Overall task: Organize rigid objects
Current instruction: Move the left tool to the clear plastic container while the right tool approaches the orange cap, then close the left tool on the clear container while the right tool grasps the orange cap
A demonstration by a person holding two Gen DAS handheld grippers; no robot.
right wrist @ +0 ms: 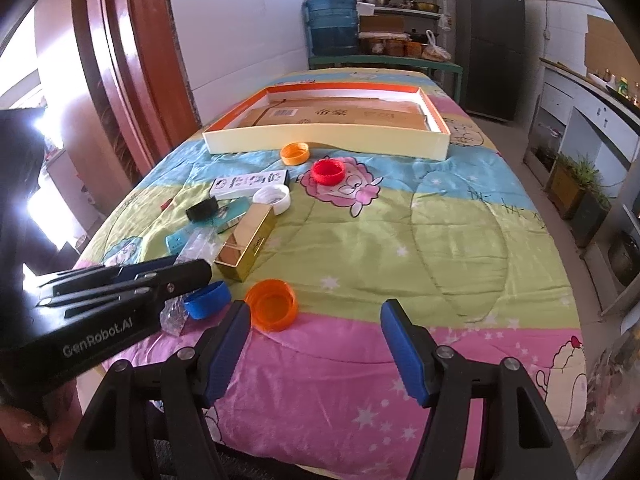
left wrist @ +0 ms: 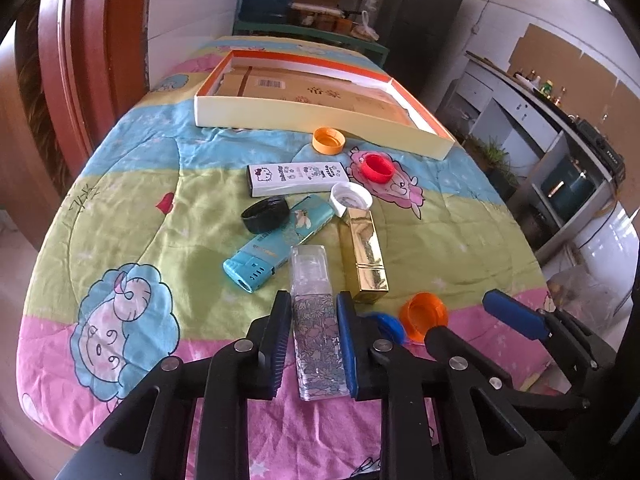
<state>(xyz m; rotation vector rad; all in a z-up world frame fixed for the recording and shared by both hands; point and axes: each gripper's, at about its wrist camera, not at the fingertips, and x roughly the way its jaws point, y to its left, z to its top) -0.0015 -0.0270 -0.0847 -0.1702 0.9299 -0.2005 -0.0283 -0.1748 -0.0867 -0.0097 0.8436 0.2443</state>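
Note:
My left gripper (left wrist: 314, 308) is shut on a clear flower-patterned lighter (left wrist: 316, 324) that lies on the quilt-covered table. Beside it lie a gold box (left wrist: 364, 254), a blue lighter (left wrist: 276, 244), a white cartoon-printed box (left wrist: 296, 178), a black cap (left wrist: 266, 214), a white cap (left wrist: 351, 199), a red cap (left wrist: 377, 168), an orange cap (left wrist: 329, 141) and a near orange cap (left wrist: 424, 314). My right gripper (right wrist: 316, 320) is open and empty, just right of the near orange cap (right wrist: 272, 304) and a blue cap (right wrist: 208, 300). The left gripper (right wrist: 120, 280) shows at its left.
A shallow cream and orange box (left wrist: 320, 100) with cardboard inside stands at the far end of the table (right wrist: 440, 240). A brown door (left wrist: 80, 80) is at the left. Shelves, a water jug (right wrist: 332, 24) and a dark fridge (right wrist: 490, 44) stand behind.

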